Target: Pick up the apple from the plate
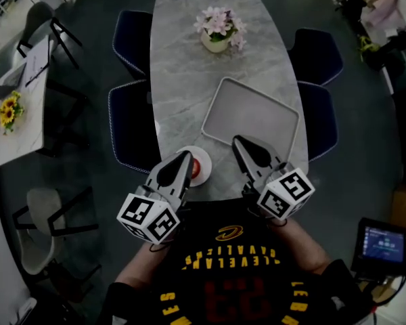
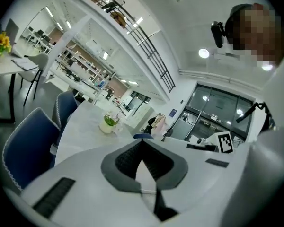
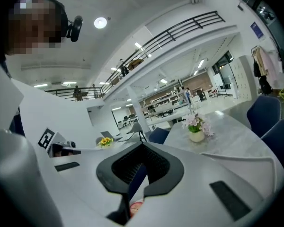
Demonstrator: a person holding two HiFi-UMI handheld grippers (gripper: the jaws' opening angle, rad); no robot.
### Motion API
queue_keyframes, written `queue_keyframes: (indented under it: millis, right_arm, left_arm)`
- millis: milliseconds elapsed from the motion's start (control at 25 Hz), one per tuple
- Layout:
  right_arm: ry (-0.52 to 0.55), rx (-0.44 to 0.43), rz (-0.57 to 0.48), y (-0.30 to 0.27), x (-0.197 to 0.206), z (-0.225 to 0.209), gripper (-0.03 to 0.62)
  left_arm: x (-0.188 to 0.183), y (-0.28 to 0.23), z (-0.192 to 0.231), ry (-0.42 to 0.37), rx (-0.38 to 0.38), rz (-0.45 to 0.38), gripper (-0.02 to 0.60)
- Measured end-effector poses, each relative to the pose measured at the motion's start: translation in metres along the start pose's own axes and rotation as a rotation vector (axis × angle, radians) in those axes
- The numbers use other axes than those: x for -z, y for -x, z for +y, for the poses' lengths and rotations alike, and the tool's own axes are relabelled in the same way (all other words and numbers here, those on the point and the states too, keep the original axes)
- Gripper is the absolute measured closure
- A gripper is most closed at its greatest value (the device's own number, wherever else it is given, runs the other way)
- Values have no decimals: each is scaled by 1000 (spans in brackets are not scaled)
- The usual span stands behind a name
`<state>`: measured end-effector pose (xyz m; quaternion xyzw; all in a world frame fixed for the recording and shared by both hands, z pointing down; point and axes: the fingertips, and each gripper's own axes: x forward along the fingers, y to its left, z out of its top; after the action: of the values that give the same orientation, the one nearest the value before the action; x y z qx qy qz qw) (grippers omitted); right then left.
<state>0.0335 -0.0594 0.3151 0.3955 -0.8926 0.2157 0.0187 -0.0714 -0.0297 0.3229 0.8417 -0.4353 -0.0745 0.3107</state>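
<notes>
First, head view: the apple sits on the plate at the near edge of the bench, lower centre of the frame. The left gripper overlaps the plate's left side, tips pointed and together. The right gripper is just right of the plate, at the near corner of the tray, and also together.

Left gripper view: fingers meet at the tips, nothing between them.

Right gripper view: fingers likewise closed and empty.
</notes>
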Motion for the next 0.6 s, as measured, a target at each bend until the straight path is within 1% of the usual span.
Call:
queue_keyframes:
  millis: [200, 320, 440, 520, 600]
  right_arm:
    - [79, -7, -90, 17, -35, 11, 588]
    - [164, 9, -152, 33, -55, 19, 588]
    - [217, 59, -215, 47, -68, 20, 588]
    - [225, 81, -241, 53, -68, 19, 588]
    - [227, 87, -246, 57, -64, 19, 588]
  left_arm:
    - [-22, -7, -40, -173, 69, -35, 580]
    - [-36, -10, -62, -245, 114, -60, 580]
    - [-44, -14, -81, -269, 153, -84, 580]
    - [-43, -16, -88, -272, 165, -95, 580]
    - [-35, -16, -91, -275, 170, -88, 580]
